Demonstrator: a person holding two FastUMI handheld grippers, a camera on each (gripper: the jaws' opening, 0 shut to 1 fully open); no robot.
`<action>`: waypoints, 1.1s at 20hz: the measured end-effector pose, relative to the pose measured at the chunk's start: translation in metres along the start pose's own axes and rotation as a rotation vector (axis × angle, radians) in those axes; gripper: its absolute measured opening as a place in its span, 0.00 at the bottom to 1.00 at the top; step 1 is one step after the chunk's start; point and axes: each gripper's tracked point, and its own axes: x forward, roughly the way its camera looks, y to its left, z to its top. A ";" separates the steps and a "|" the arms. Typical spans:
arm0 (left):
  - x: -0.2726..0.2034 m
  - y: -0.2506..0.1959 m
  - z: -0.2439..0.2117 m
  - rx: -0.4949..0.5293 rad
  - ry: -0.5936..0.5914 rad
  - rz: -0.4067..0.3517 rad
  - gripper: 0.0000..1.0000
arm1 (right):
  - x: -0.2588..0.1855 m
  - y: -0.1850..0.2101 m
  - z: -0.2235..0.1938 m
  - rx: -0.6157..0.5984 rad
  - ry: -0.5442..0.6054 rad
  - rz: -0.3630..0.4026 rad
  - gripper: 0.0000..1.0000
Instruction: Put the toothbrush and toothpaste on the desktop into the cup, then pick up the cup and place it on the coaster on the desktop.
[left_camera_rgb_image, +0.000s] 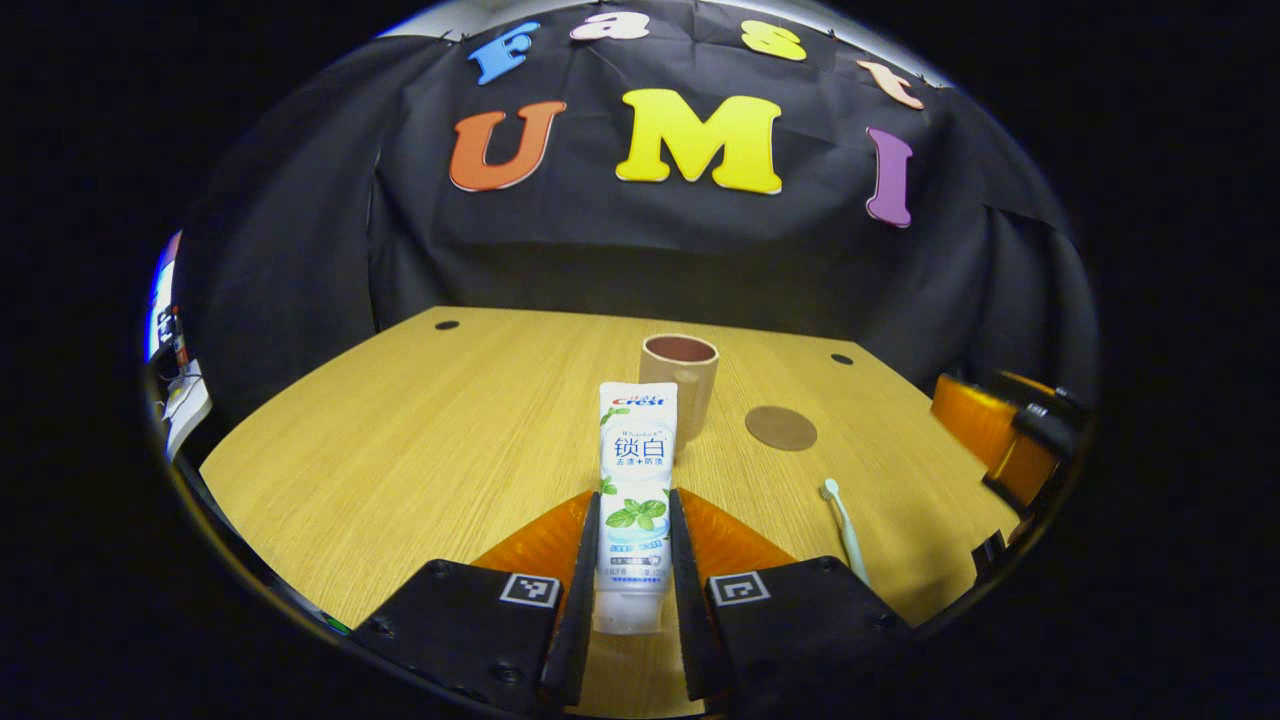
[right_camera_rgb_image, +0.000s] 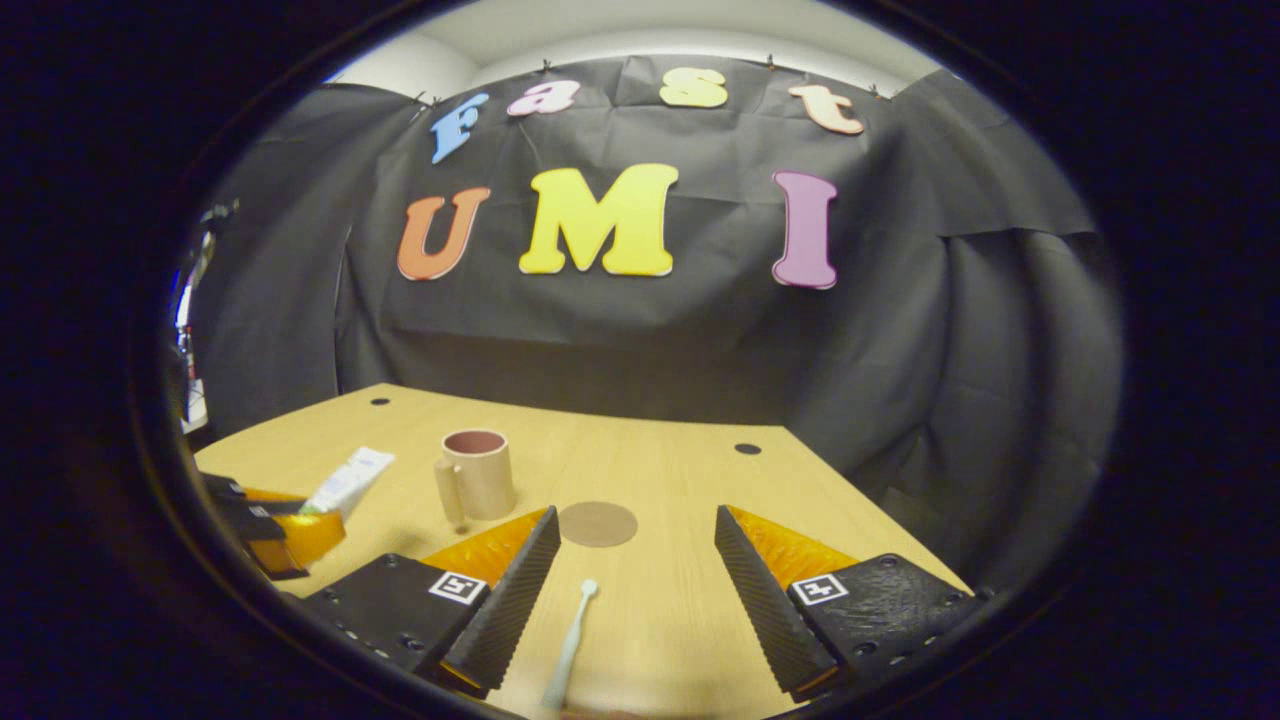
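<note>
Your left tongs are clenched on the toothpaste; its long axis runs straight ahead along the 2 fingers, and the cup stands directly beyond its far end on the desk. Your right tongs are released, with the toothbrush lying lengthwise on the desk between their fingers. The coaster lies just ahead of them, right of the cup.

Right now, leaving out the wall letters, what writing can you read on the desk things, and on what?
Toothpaste: printed label; its small lines are too blurred, and the label is not read off here.
Code tags: square patterns, no words.
Cup, coaster, toothbrush: no text.
</note>
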 end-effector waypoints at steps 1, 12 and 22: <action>-0.005 0.001 0.009 0.006 -0.042 0.010 0.40 | 0.006 0.006 -0.016 -0.002 0.056 0.001 0.95; -0.012 0.004 0.021 -0.048 -0.093 0.008 0.40 | 0.032 0.048 -0.115 0.037 0.415 0.085 0.81; -0.001 0.001 0.006 -0.068 -0.036 -0.007 0.40 | 0.047 0.049 -0.117 0.121 0.430 0.177 0.05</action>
